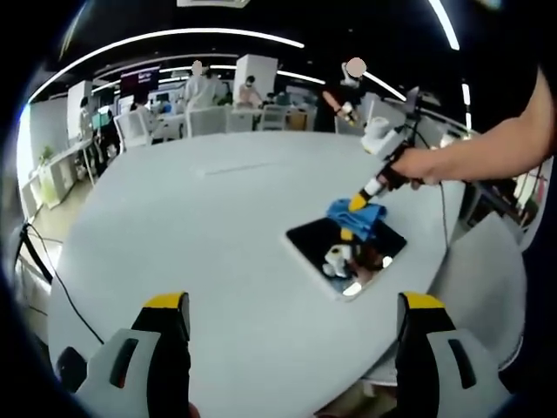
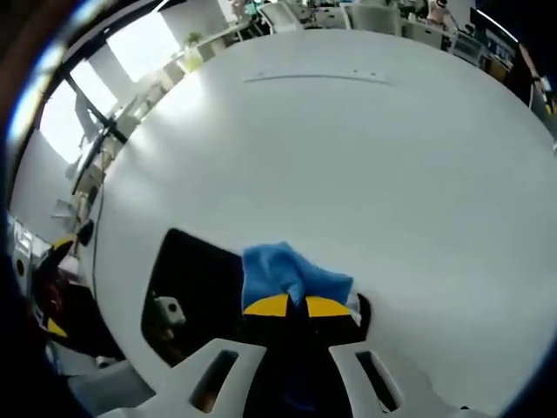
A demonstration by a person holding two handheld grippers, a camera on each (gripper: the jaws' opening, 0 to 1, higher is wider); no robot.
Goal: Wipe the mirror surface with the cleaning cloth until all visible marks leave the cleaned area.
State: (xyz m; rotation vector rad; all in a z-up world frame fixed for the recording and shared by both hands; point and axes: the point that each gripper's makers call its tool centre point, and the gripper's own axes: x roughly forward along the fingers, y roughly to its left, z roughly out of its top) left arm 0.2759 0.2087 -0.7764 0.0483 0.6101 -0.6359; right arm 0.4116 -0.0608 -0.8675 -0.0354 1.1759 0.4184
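Open-plan office behind, strip lights overhead, white chairs and people far off. Big pale grey tabletop (image 1: 218, 226), rounded edge, matte and smooth, mostly bare.

Mirror (image 1: 346, 246) lies flat near the tabletop's edge: rectangular, thin pale border, glossy dark face throwing back reflections, so marks are hard to make out; cannot tell how much is clean. In the right gripper view the mirror (image 2: 196, 300) looks black with a small reflected shape in it.

Cleaning cloth (image 1: 357, 213) is blue, soft, bunched into a wad, sitting on the mirror's far end. Same cloth (image 2: 287, 274) sits right at the yellow tips.

Right hand-held gripper (image 2: 300, 306), jaws pinched together on the cloth, pressing it down on the glass; it also shows in the left gripper view (image 1: 355, 203), held by a person's hand. Left hand-held gripper (image 1: 294, 305) hangs above the tabletop with jaws spread wide, holding nothing, well apart from the mirror.

Risks, my read: the mirror is unpinned and near the edge, so a hard stroke could slide it off. A bunched cloth gives small contact, so strokes may skip marks. Hard tips could scrape glass if cloth slips.
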